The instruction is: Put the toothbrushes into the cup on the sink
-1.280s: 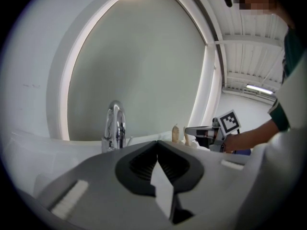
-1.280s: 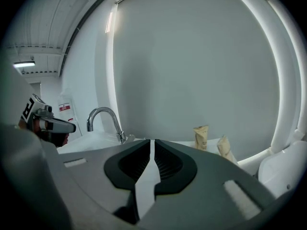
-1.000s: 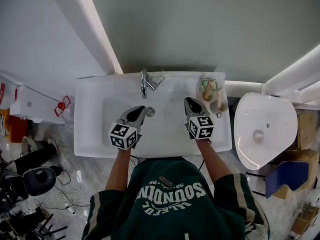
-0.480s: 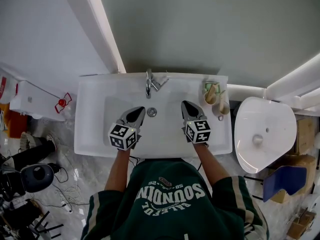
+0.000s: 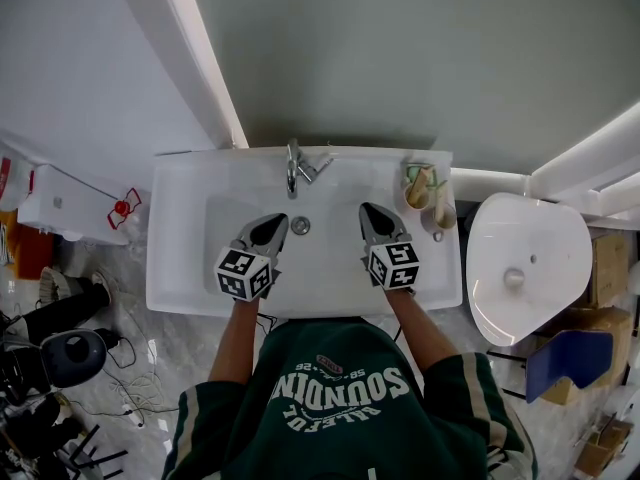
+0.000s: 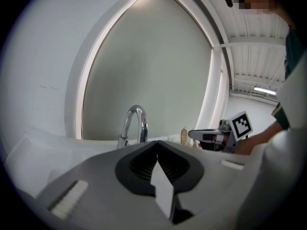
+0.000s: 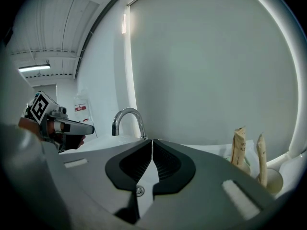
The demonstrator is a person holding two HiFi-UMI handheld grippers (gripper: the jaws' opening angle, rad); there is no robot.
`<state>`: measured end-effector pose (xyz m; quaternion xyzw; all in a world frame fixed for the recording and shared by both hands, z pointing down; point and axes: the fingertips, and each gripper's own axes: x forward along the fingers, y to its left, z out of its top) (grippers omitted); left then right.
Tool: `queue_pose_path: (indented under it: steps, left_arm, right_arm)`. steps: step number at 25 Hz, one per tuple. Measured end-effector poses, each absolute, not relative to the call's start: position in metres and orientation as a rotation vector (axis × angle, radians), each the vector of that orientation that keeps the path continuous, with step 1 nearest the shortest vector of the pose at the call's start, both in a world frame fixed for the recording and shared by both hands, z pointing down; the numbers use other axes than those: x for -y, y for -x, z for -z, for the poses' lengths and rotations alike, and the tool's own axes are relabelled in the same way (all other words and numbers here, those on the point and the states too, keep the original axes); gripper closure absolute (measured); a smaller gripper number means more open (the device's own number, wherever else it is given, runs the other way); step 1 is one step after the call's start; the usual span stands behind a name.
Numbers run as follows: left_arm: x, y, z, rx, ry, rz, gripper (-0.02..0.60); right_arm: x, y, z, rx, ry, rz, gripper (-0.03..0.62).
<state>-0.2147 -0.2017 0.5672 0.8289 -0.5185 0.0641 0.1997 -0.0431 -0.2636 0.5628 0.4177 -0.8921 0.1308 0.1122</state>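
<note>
We find both hand-held grippers over the basin of the white rectangular ceramic sink [image 5: 180, 193], each pointing toward its rear edge. The left gripper [image 5: 275, 222] hangs just beside the round metal drain [image 5: 301, 225]; its jaws meet, with nothing between them. The right gripper [image 5: 368, 211] sits to the right of the drain; its jaws have just been closing and stand together, also on nothing. The curved chrome faucet [image 5: 293, 168] rises at the middle of the rear edge.

The two tan paper-sleeved toothbrushes [image 7: 238, 145] stand upright at the rear right corner of the sink. One is in the green-rimmed cup [image 5: 409, 180], the other in the small pale cup [image 5: 447, 216] just beside it. Standing on end in a cup keeps each sleeve off the sink ledge and easy to reach.

We judge the placement complete, since no toothbrush lies loose on the sink in any view. The empty, closed grippers, apart from the cups, suggest a rest posture. Closed jaws are also unlikely to snag a sleeve.
</note>
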Motion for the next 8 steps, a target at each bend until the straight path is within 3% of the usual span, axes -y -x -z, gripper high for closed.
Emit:
queue_pose_path:
  steps: [8]
  left_arm:
    - [0.1999, 0.2108, -0.5696, 1.449, -2.313, -0.182, 0.530]
  right_arm:
    - [0.2621, 0.0425, -0.5609, 2.636, -1.217, -0.375, 0.580]
